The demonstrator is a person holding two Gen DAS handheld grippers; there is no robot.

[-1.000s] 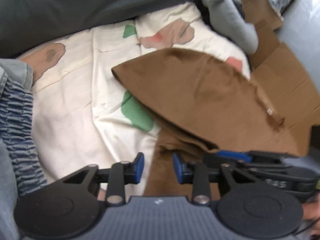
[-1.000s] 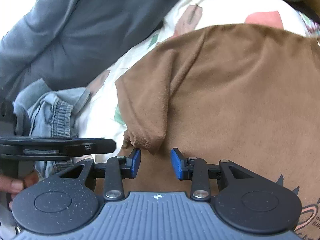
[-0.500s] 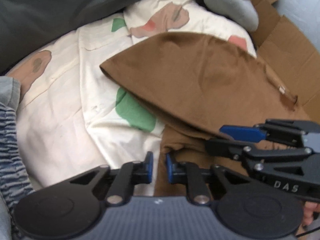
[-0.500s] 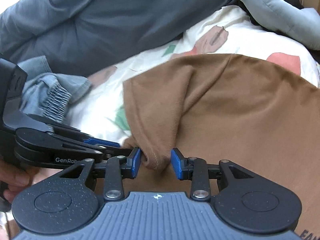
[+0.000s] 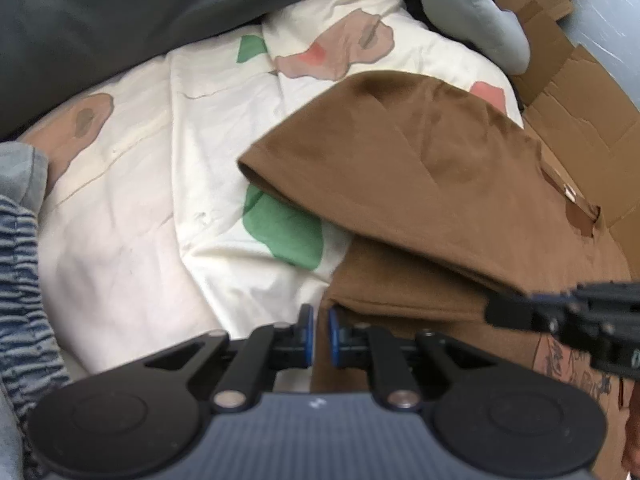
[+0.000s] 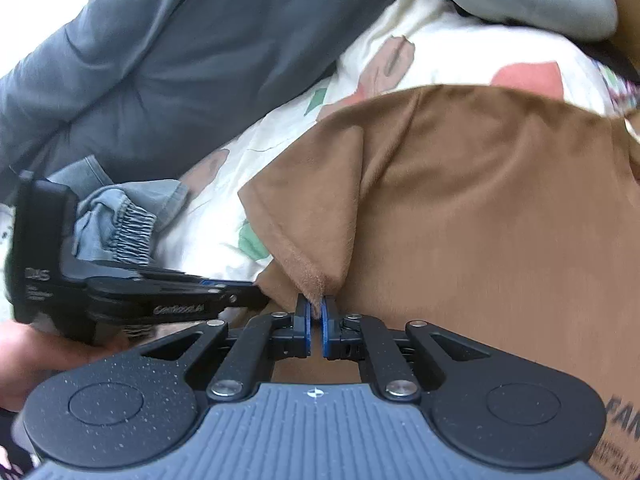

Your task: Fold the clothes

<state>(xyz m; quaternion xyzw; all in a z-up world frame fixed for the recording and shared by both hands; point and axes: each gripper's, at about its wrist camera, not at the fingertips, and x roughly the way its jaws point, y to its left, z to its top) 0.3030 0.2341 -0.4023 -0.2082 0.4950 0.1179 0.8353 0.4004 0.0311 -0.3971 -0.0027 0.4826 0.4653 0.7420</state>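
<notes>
We see a brown shirt (image 6: 480,208) lying on a white bed cover (image 5: 132,200) with coloured shapes. Our right gripper (image 6: 315,322) pinches a fold of the shirt tight. Our left gripper (image 5: 318,332) is almost closed at the shirt's near left edge; we cannot tell if it holds cloth. Blue jeans (image 6: 116,224) sit far left.

A soft brown fleecy cotton T-shirt (image 6: 480,208) with dark printed lettering near its hem lies partly folded on a cream floral bedsheet (image 5: 132,184), one sleeve doubled over its body, edges bunched.
</notes>
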